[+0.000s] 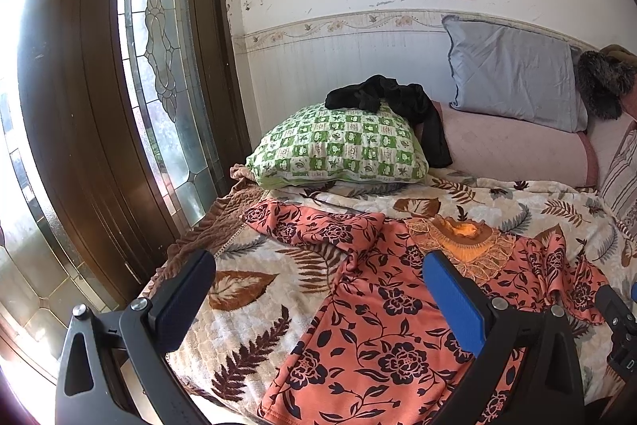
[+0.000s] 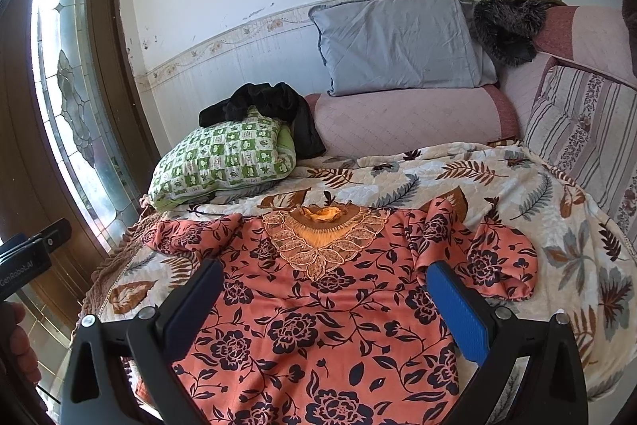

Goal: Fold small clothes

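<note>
Both of our grippers sit nearest the lenses, and each is spread wide with nothing between its pads. We hold the left gripper (image 1: 318, 289) over the near left part of the blouse (image 1: 382, 337), one finger above the leaf-print quilt (image 1: 247, 289) and the other above the fabric, so the garment's left edge lies between them. We hold the right gripper (image 2: 324, 299) squarely over the blouse (image 2: 318, 325), its jaws framing the chest panel; we judge this stance lets us survey the cloth before choosing a grip.

Just ahead of the right gripper lies the embroidered neckline (image 2: 318, 237), pointing away from us, so the hem is closest to us. Off to the right gripper's right, one sleeve (image 2: 489, 257) is bunched on the quilt; ahead and left of the left gripper the other sleeve (image 1: 310, 226) lies partly doubled over. They probably need flattening before folding starts.

Farther ahead of both grippers rests a green checked pillow (image 1: 338, 150) with a black garment (image 1: 394, 102) draped over it, likely waiting its turn. Beyond stands a grey pillow (image 2: 398, 42) against the wall.
</note>
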A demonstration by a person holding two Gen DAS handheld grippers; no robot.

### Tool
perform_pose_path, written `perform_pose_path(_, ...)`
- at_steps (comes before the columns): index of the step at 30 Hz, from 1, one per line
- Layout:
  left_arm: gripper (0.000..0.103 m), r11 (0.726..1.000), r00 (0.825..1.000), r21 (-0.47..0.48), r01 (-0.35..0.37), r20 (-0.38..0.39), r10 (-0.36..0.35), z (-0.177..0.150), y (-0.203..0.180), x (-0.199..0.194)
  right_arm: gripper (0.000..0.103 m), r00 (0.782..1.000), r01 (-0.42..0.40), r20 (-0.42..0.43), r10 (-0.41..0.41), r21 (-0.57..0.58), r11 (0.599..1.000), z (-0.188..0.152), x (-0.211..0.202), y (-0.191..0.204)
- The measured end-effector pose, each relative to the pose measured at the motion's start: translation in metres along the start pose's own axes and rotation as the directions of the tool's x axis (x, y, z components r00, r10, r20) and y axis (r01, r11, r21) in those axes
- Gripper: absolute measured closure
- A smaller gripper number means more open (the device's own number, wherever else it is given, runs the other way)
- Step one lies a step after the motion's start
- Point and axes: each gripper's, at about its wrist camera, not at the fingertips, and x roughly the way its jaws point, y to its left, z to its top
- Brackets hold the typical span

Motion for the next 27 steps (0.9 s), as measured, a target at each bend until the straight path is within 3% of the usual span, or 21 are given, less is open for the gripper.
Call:
perform_pose_path(4, 0.000, 0.999, 0.999, -0.005, 0.042, -0.016, -0.042, -0.004, -0.002, 0.017, 0.000, 1.000, -0.013, -0.022, 0.014, 0.017, 1.000, 0.000, 0.007, -0.008)
perform_pose_path(6, 0.000, 0.996, 0.992, -0.027, 0.089, -0.087, -0.091, -0.012, -0.007, 0.045, 0.000, 0.998, -0.046, -0.038, 0.049, 0.066, 0.997, 0.000, 0.013, -0.029)
perform_pose_path(8, 0.000, 0.988, 0.973, -0.055, 0.145, -0.176, -0.152, -0.024, -0.015, 0.084, 0.000, 0.996, -0.073, -0.047, 0.081, 0.152, 0.986, -0.002, 0.020, -0.064)
perform_pose_path(10, 0.000, 0.990, 0.956, -0.036, 0.138, -0.258, -0.142, -0.042, -0.033, 0.127, 0.000, 0.991, -0.096, -0.062, 0.119, 0.291, 0.952, -0.008, 0.028, -0.112)
perform_pose_path(15, 0.000, 0.990, 0.941, 0.067, 0.123, -0.324, -0.095, -0.081, -0.081, 0.200, 0.001, 0.979, -0.112, -0.052, 0.196, 0.667, 0.737, -0.040, 0.053, -0.235)
perform_pose_path(17, 0.000, 0.986, 0.938, 0.055, 0.155, -0.323, -0.129, -0.085, -0.093, 0.213, 0.002, 0.978, -0.077, -0.081, 0.192, 0.715, 0.695, -0.048, 0.067, -0.262)
perform_pose_path(19, 0.000, 0.983, 0.941, 0.070, 0.170, -0.309, -0.141, -0.087, -0.106, 0.227, 0.010, 0.972, -0.078, -0.078, 0.223, 0.785, 0.614, -0.059, 0.085, -0.285)
perform_pose_path(21, 0.000, 0.980, 0.936, 0.122, 0.160, -0.333, -0.112, -0.096, -0.119, 0.248, 0.014, 0.965, -0.093, -0.055, 0.255, 0.843, 0.530, -0.070, 0.106, -0.301)
perform_pose_path(22, 0.000, 0.975, 0.926, 0.155, 0.156, -0.367, -0.090, -0.103, -0.124, 0.261, 0.022, 0.967, -0.079, -0.058, 0.248, 0.856, 0.510, -0.074, 0.116, -0.307)
perform_pose_path(24, 0.000, 0.965, 0.879, 0.203, 0.164, -0.475, -0.050, -0.121, -0.131, 0.285, 0.026, 0.976, -0.020, -0.089, 0.197, 0.870, 0.492, -0.079, 0.132, -0.318)
perform_pose_path(25, 0.000, 0.969, 0.875, 0.172, 0.176, -0.478, -0.074, -0.123, -0.128, 0.289, 0.027, 0.981, 0.011, -0.107, 0.163, 0.866, 0.500, -0.079, 0.139, -0.323)
perform_pose_path(26, 0.000, 0.978, 0.883, 0.123, 0.170, -0.460, -0.095, -0.121, -0.123, 0.288, 0.028, 0.983, 0.056, -0.138, 0.118, 0.848, 0.527, -0.076, 0.143, -0.326)
perform_pose_path(27, 0.000, 0.983, 0.873, 0.087, 0.162, -0.478, -0.101, -0.120, -0.120, 0.290, 0.028, 0.982, 0.108, -0.176, 0.067, 0.817, 0.566, -0.073, 0.146, -0.328)
